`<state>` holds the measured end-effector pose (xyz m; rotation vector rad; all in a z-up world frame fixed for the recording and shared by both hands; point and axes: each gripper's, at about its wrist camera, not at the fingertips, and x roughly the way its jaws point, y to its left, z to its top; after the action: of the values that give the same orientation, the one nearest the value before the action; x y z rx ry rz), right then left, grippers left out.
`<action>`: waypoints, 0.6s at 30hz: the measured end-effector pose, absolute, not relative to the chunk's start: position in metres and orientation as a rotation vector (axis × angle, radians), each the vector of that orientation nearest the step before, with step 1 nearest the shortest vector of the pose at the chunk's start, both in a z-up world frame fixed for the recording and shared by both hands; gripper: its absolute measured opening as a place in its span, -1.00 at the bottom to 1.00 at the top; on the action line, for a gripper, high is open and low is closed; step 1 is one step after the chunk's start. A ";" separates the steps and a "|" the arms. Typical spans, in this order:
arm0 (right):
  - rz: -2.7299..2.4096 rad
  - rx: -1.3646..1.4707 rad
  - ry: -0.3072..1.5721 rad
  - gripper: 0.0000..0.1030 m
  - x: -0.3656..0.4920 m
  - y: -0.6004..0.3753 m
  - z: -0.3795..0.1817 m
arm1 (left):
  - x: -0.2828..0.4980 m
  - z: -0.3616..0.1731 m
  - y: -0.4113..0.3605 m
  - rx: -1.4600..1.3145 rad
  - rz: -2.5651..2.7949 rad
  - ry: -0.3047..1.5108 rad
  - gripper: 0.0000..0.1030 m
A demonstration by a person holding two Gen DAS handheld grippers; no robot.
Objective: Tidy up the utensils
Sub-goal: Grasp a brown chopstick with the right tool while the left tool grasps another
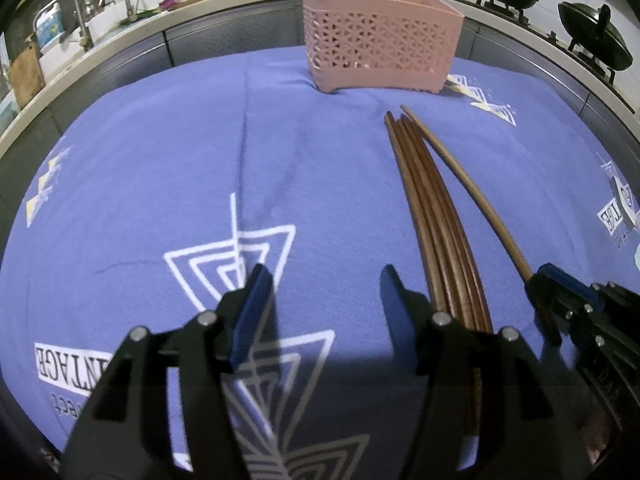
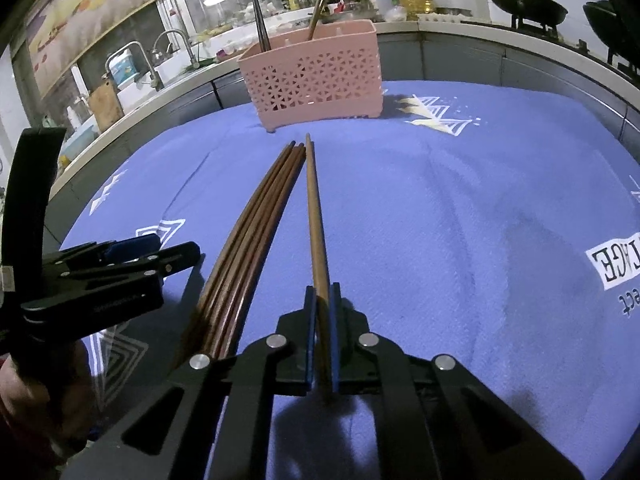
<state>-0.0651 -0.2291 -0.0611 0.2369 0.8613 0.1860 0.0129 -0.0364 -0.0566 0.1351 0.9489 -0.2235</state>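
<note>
So, the right gripper [image 2: 323,300] is pinched down on a single light-brown chopstick [image 2: 316,232], with the blue pads pressed against both sides of its near end and the rest of the stick running straight out ahead of the jaws; whether the far tip is resting on the cloth or just above it can't be told. Just to the left of that grip, a bundle of darker chopsticks [image 2: 256,232] is laid on the blue printed tablecloth [image 2: 440,220], close beside the held stick but not touching it as far as can be seen. Further left, the left gripper [image 1: 320,292] is held spread over bare cloth with nothing between its fingers, the dark bundle passing just off its right finger. Well ahead of both grippers, the pink perforated utensil holder [image 2: 316,76] is parked at the far edge of the cloth, and a few sticks are already stood up in it. The step in hand looks like the pick-up of one chopstick, grip already made. Next, a lift clear of the bundle is probably called for, then a carry forward to the holder with the stick tipped upright so it can be dropped in; the compartment with matching light sticks would be the guess.
</note>
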 end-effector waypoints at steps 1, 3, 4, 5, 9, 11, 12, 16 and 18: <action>0.187 0.232 0.861 -0.86 -0.065 -0.229 -0.061 | 0.013 -0.056 -0.036 0.134 -0.223 0.950 0.08; 0.187 0.232 0.861 -0.87 -0.066 -0.228 -0.061 | 0.013 -0.056 -0.037 0.134 -0.222 0.951 0.08; 0.187 0.232 0.860 -0.87 -0.066 -0.228 -0.061 | 0.012 -0.056 -0.038 0.134 -0.221 0.952 0.08; 0.187 0.227 0.856 -0.87 -0.067 -0.227 -0.062 | 0.012 -0.056 -0.038 0.133 -0.221 0.954 0.08; 0.174 0.240 0.852 -0.87 -0.067 -0.234 -0.062 | 0.011 -0.053 -0.037 0.109 -0.242 0.966 0.08; 0.153 0.262 0.854 -0.87 -0.068 -0.242 -0.062 | 0.010 -0.049 -0.037 0.087 -0.264 0.972 0.08; 0.154 0.269 0.862 -0.87 -0.069 -0.244 -0.062 | 0.009 -0.047 -0.038 0.081 -0.276 0.974 0.08; 0.186 0.279 0.889 -0.87 -0.078 -0.243 -0.063 | 0.007 -0.046 -0.045 0.079 -0.328 0.993 0.08; 0.199 0.272 0.886 -0.86 -0.081 -0.241 -0.063 | 0.006 -0.048 -0.051 0.088 -0.345 0.999 0.08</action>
<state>-0.0814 -0.2405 -0.0630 0.2717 0.8856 0.1994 0.0061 -0.0512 -0.0480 0.0881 0.9992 -0.3450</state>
